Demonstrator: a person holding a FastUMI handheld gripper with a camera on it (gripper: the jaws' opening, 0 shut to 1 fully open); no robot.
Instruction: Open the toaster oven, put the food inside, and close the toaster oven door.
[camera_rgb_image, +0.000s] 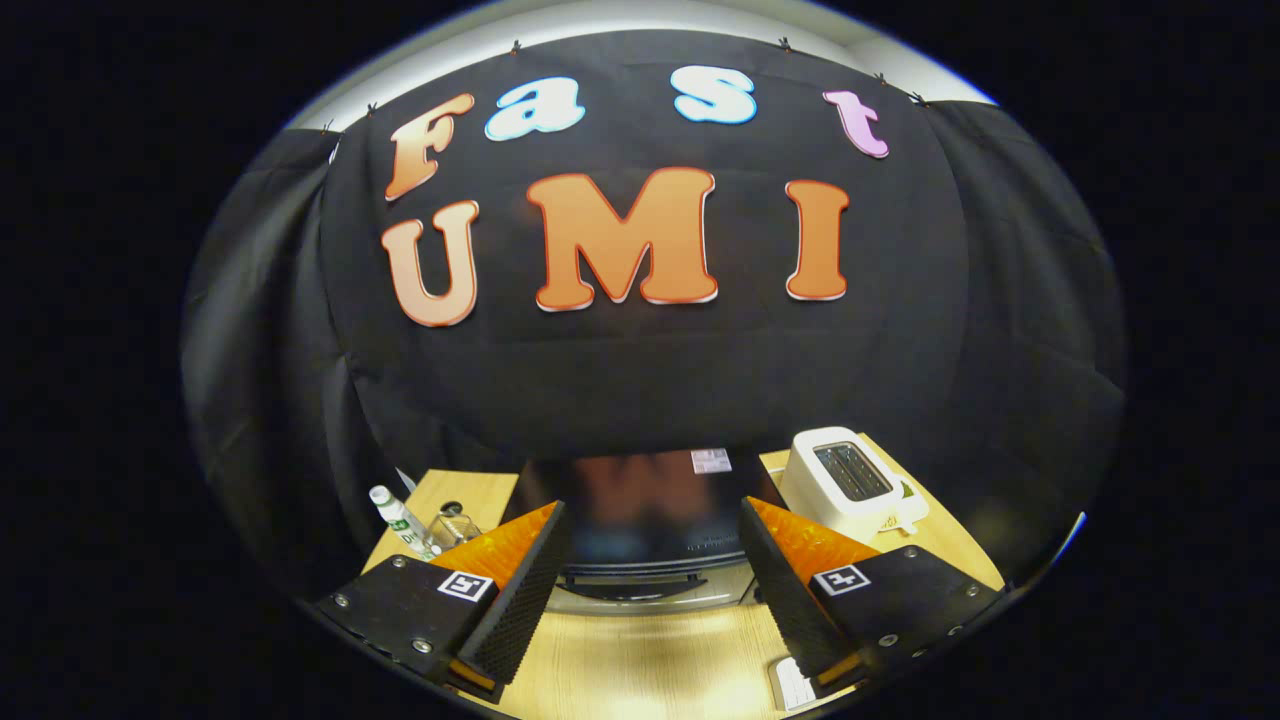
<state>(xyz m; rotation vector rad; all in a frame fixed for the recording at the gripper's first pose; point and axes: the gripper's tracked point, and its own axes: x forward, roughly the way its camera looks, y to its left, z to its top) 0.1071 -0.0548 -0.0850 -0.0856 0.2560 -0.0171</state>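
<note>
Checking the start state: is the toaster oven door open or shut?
Shut. The toaster oven shows its door handle up against the front, beyond the open gripper.

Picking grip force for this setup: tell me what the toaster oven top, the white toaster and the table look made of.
Toaster oven, between and beyond the open gripper fingers: dark glossy top, likely painted metal or glass; it mirrors the wall behind.
White toaster: smooth matte white shell, probably plastic, with darker slots on top.
Table: pale wood-look surface, possibly laminate, showing faint grain and soft glare.
</note>
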